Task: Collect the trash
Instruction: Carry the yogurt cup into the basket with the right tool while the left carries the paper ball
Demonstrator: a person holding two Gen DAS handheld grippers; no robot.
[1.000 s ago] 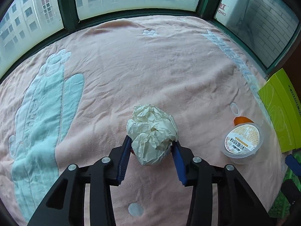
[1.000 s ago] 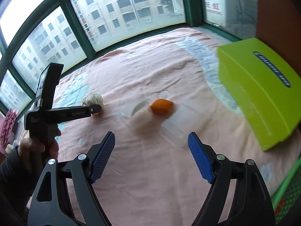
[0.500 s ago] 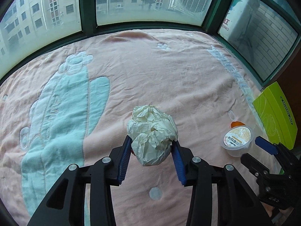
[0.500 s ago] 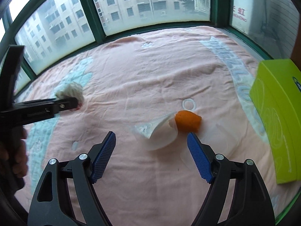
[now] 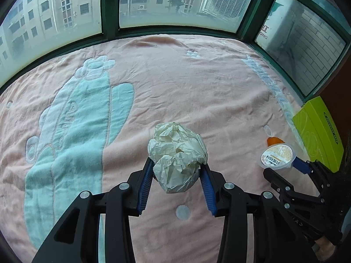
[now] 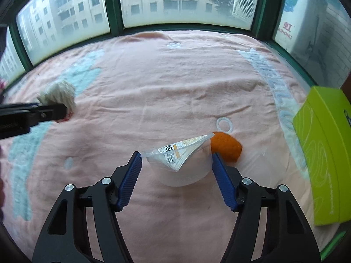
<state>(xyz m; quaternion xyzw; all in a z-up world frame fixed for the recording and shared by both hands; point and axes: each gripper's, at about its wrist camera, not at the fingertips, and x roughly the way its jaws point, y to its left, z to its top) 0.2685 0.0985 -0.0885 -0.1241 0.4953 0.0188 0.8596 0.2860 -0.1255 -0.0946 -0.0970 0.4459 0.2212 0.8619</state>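
Note:
My left gripper is shut on a crumpled ball of cream paper and holds it above the pink blanket. The ball also shows in the right wrist view, at the left. My right gripper is open, its blue pads on either side of a clear plastic cup with a half-peeled printed lid; the pads look close to the cup's sides. In the left wrist view the cup sits at the right with the right gripper behind it. An orange peel lies just beyond the cup.
A lime-green box stands at the blanket's right edge, also in the left wrist view. Green-framed windows ring the far side. A clear film lies by the peel.
My right gripper has moved forward until its open jaws straddle the plastic cup. My left gripper keeps its hold on the paper ball and has lifted and drawn back a little.

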